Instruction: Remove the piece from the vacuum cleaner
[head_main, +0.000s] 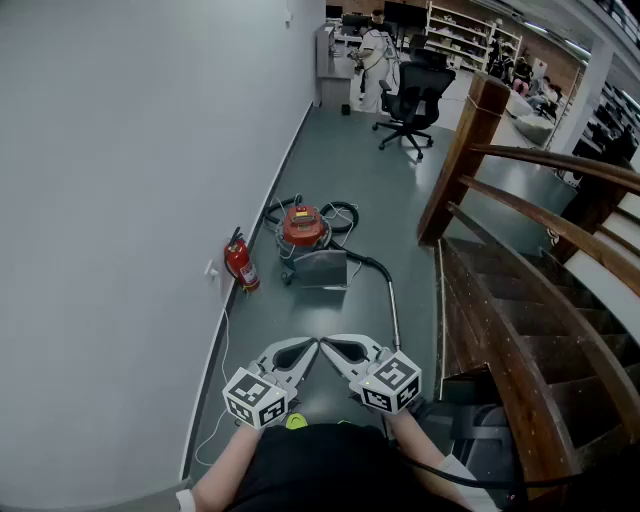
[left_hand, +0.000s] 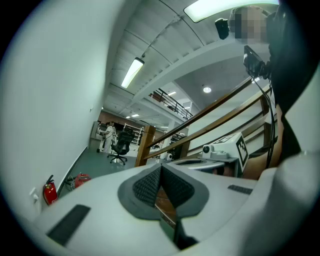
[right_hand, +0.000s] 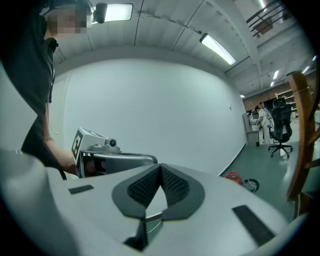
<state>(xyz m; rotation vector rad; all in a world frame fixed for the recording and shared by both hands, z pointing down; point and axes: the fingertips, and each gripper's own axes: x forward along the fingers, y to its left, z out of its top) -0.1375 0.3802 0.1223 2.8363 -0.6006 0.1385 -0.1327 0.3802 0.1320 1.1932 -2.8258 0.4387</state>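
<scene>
Left gripper (head_main: 308, 348) and right gripper (head_main: 330, 346), jaws clenched empty, well short of red vacuum cleaner (head_main: 303, 228)

Red vacuum cleaner (head_main: 303, 226), seemingly upright, beside wall (head_main: 150, 200)

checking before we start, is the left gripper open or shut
Shut: the left gripper shows its pads meeting at the tips, nothing between them.
</scene>
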